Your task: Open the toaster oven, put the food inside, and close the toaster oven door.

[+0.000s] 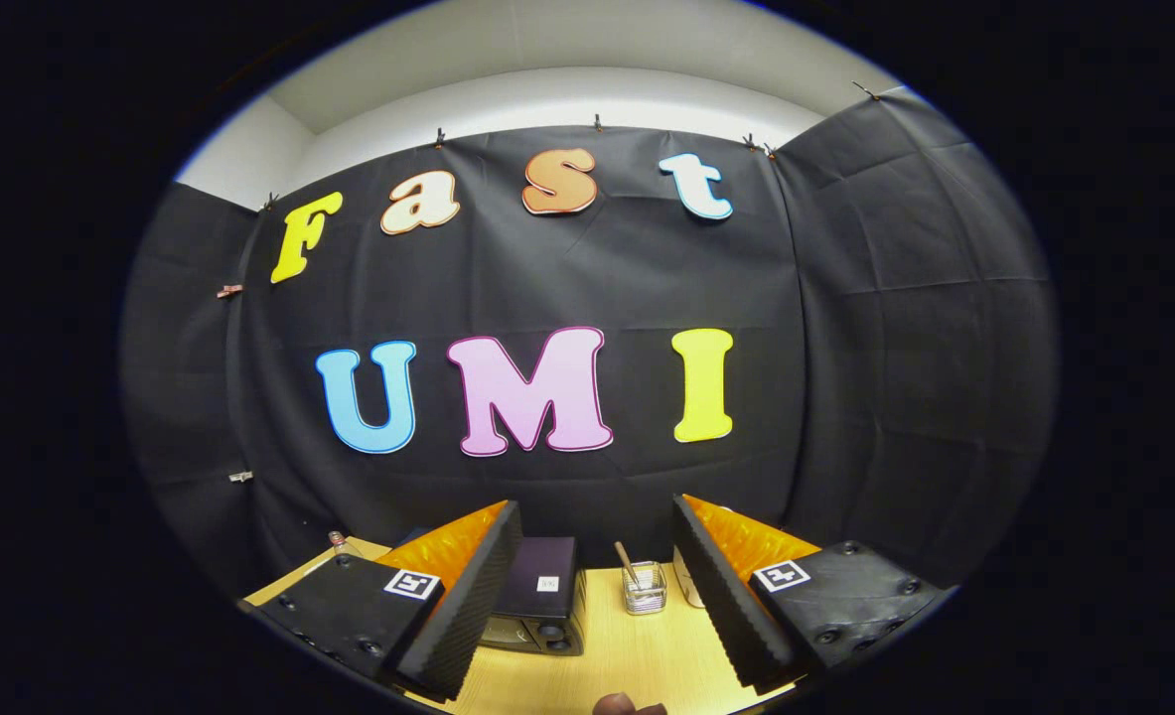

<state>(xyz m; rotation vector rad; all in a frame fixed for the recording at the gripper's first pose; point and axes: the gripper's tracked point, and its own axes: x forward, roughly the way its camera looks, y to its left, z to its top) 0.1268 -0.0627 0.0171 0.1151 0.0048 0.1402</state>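
— Toaster oven (539, 608) first: where do you see it?

— I see it on the wooden table (637, 655), beyond my gripper (587, 596), partly behind the left finger, its door shut.

— And the fingers?

— Spread wide, holding nothing. Between them, further back, stands a small glass jar (644, 588) with a stick in it. Something brown (627, 705) sits at the table's near edge; I cannot tell what.
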